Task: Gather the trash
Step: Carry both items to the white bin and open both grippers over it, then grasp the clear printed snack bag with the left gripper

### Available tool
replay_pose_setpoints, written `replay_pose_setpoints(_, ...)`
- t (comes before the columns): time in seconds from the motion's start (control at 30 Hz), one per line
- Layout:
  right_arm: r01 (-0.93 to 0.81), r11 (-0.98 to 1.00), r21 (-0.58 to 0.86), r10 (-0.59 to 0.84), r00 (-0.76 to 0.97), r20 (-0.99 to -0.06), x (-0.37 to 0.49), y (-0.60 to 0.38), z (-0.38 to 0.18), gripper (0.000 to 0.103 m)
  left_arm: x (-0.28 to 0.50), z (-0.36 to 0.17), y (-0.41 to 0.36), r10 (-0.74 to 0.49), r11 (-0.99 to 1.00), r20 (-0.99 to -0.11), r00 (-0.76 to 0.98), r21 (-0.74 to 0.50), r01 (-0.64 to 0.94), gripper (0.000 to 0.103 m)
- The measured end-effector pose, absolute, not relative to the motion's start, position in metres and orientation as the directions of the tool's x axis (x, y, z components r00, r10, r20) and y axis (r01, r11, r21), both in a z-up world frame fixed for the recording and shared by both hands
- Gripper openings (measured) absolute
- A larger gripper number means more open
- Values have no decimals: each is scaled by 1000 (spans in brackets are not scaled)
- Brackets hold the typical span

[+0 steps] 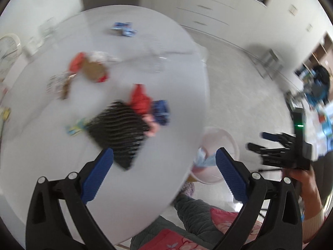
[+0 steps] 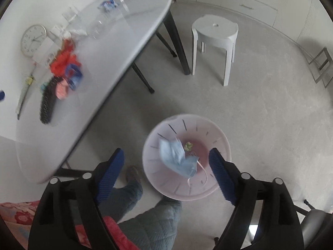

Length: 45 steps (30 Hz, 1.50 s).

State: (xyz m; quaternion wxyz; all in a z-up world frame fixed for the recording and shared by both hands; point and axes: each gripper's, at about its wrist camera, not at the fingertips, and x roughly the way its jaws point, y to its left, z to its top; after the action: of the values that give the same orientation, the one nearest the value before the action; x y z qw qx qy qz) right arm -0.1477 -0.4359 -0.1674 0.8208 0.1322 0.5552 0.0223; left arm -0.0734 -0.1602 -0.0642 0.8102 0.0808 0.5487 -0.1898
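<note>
Both claws released: right claw (image 2: 166,166) over bin (image 2: 225,145), left claw (image 1: 164,166) at table (image 1: 187,95) edge.

Pale blue mask (image 2: 177,156), pink basket (image 2: 158,177), white table (image 2: 116,48)

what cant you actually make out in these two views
- Left wrist view: motion blur smears the table litter; the black ridged item and red wrapper stay unidentifiable.
- Left wrist view: the pink bin is half hidden by the table edge.
- Right wrist view: the blue face mask is blurred; whether it has landed is unclear.
</note>
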Motion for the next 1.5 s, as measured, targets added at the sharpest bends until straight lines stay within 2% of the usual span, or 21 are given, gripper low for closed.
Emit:
replay_pose_setpoints(0.1, 97, 974, 206, 136, 481, -866, -143, -418, -117, 101, -68, -55, -118, -194, 937, -907, 374, -59, 344, 95)
replay_pose_setpoints(0.27, 18, 989, 146, 106, 600, -793, -119, -373, -52, 101, -52, -46, -55, -135, 971, -872, 470, -21, 239, 95)
replay_pose_setpoints(0.4, -28, 993, 118, 108, 651, -751, -89, -330, -30, 101, -27, -54, -8, -101, 992, -877, 469, -54, 113, 95)
replay_pose_setpoints(0.6, -100, 986, 131, 164, 661, -732, -38, -268, -23, 101, 34, -79, 26, -58, 998, -887, 459, -57, 17, 95)
replay_pose_setpoints(0.83, -153, 987, 53, 140, 641, -755, 22, -217, -34, 101, 118, -123, 38, -52, 996, -903, 426, -14, 93, 95)
replay_pose_setpoints(1.17, -128, 988, 82, 140, 558, -818, 93, -221, -69, 101, 215, -193, 40, -20, 993, -947, 322, 17, 113, 95)
replay_pose_setpoints(1.2, -131, 988, 85, 143, 550, -823, 100, -220, -72, 101, 218, -194, 40, -24, 993, -947, 320, 14, 114, 94)
replay_pose_setpoints(1.23, -135, 987, 92, 151, 540, -828, 108, -220, -76, 101, 222, -196, 39, -35, 993, -947, 320, 4, 120, 85)
replay_pose_setpoints(1.27, -139, 986, 97, 157, 534, -830, 114, -219, -79, 101, 226, -199, 37, -42, 991, -951, 307, -2, 131, 70)
replay_pose_setpoints(1.3, -144, 983, 112, 171, 522, -836, 122, -218, -83, 101, 229, -203, 36, -50, 989, -956, 288, -8, 144, 64)
replay_pose_setpoints(1.43, -160, 965, 208, 259, 470, -844, 155, -214, -95, 101, 226, -202, 34, -81, 985, -948, 308, -28, 172, 50)
replay_pose_setpoints(1.5, -153, 954, 258, 300, 443, -845, 174, -211, -102, 101, 223, -201, 33, -81, 983, -942, 326, -22, 182, 48)
